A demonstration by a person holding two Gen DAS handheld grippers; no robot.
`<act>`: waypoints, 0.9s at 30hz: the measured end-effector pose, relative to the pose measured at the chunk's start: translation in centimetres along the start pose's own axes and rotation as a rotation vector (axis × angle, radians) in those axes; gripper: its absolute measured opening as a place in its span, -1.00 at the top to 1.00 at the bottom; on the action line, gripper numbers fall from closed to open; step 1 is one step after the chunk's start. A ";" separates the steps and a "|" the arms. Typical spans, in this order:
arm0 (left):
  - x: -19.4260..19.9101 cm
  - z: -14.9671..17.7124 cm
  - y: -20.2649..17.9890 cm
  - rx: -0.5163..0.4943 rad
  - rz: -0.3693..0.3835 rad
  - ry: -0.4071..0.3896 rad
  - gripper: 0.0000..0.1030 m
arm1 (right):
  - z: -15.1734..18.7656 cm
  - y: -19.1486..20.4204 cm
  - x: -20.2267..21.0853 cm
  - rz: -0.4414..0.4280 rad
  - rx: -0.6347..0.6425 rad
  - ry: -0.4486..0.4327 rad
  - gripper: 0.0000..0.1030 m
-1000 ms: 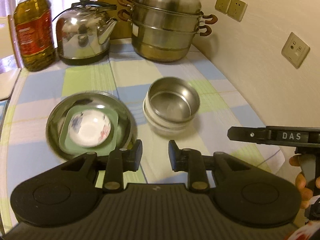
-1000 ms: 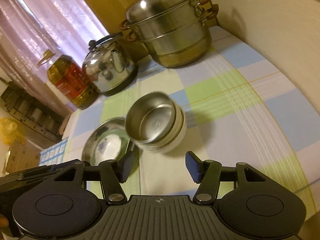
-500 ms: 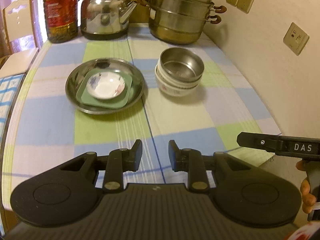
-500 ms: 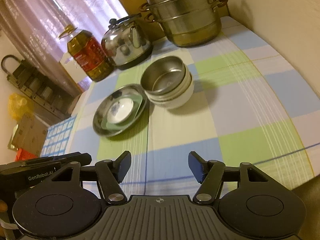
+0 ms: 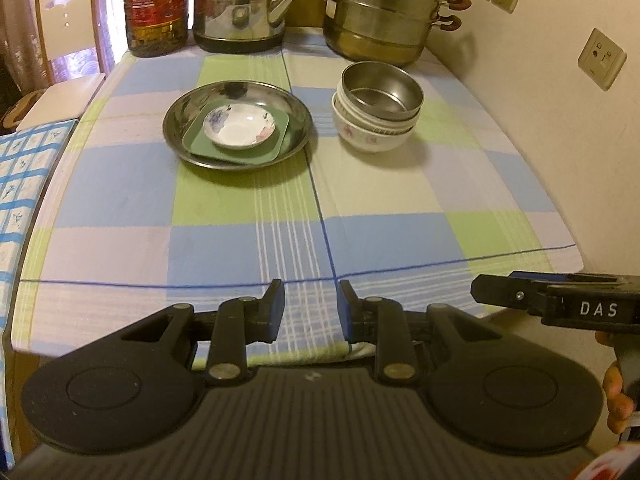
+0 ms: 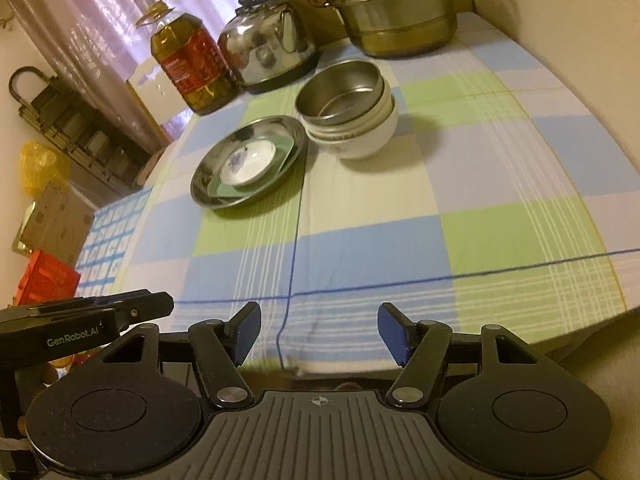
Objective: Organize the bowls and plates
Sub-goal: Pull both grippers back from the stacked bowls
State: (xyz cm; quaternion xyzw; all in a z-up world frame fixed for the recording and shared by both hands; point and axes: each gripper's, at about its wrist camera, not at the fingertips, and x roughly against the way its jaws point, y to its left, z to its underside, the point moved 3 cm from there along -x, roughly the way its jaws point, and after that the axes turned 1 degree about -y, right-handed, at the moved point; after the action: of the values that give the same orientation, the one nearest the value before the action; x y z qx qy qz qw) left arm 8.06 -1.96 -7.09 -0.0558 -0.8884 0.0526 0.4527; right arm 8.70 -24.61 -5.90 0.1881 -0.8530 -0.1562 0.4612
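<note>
In the left wrist view the left gripper [image 5: 310, 304] is sitting at the bottom centre of the frame, its fingers [image 5: 274, 308] standing a narrow gap apart with nothing between them. At the right edge the other gripper's black bar is reading "DAS" in white.

In the right wrist view the right gripper [image 6: 320, 330] is showing its blue-padded fingers [image 6: 394, 334] set well apart and gripping nothing; at lower left a black bar is reading "GenRobot.AI".

Both are hanging over the near edge of the checked blue, green and white tabletop [image 5: 248, 240]. In the upper middle of each frame a round steel plate [image 5: 176, 136] is carrying a green square dish [image 5: 276, 148] and a small white floral saucer [image 5: 239, 126]. Just right of it (apart, not touching) a steel bowl [image 5: 380, 90] is nesting in stacked white floral bowls [image 5: 368, 136].

Along the top edge are standing a red-labelled oil bottle [image 5: 156, 4] (print too small to read), a steel kettle [image 5: 240, 8] and a tiered steel steamer pot [image 5: 380, 12].
</note>
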 end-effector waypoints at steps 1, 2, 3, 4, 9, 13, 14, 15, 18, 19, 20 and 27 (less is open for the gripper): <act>0.1 0.2 0.0 0.000 -0.003 0.002 0.52 | 0.1 0.1 0.0 0.001 0.006 0.003 -0.26; 0.1 0.4 0.0 0.000 -0.005 0.004 0.52 | 0.3 0.3 -0.2 0.003 0.012 0.005 -0.26; 0.2 0.6 0.1 0.000 -0.007 0.007 0.52 | 0.3 0.4 -0.3 0.006 0.017 0.006 -0.26; 0.3 0.7 0.1 0.001 -0.007 0.009 0.52 | 0.4 0.5 -0.4 0.009 0.019 0.008 -0.26; 0.4 1.0 0.4 -0.001 -0.010 0.014 0.52 | 0.9 0.7 -0.6 0.014 0.023 0.021 -0.26; 0.3 1.0 0.8 0.000 -0.006 0.020 0.52 | 0.9 0.9 -0.9 0.027 0.020 0.030 -0.26; 0.3 1.0 0.9 0.001 -0.005 0.021 0.52 | 0.9 0.9 -1.1 0.030 0.020 0.033 -0.26; 0.2 1.0 1.0 0.003 -0.004 0.024 0.52 | 0.9 1.0 -1.2 0.032 0.020 0.034 -0.26; 0.0 0.8 1.4 0.004 -0.002 0.029 0.52 | 0.8 1.3 -1.5 0.038 0.019 0.042 -0.26; -0.1 0.7 1.6 0.002 -0.001 0.029 0.52 | 0.8 1.4 -1.6 0.040 0.017 0.043 -0.26; -0.2 0.5 1.7 0.000 -0.001 0.029 0.52 | 0.7 1.5 -1.8 0.041 0.014 0.043 -0.26; -1.1 -1.0 2.8 -0.018 0.018 0.028 0.52 | -0.3 2.2 -2.6 0.054 -0.002 0.040 -0.26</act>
State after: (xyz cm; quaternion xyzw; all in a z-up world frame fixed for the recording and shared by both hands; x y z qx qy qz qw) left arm 9.66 0.72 -7.80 -0.0687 -0.8818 0.0481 0.4640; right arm 9.90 -21.53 -6.68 0.1675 -0.8482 -0.1409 0.4824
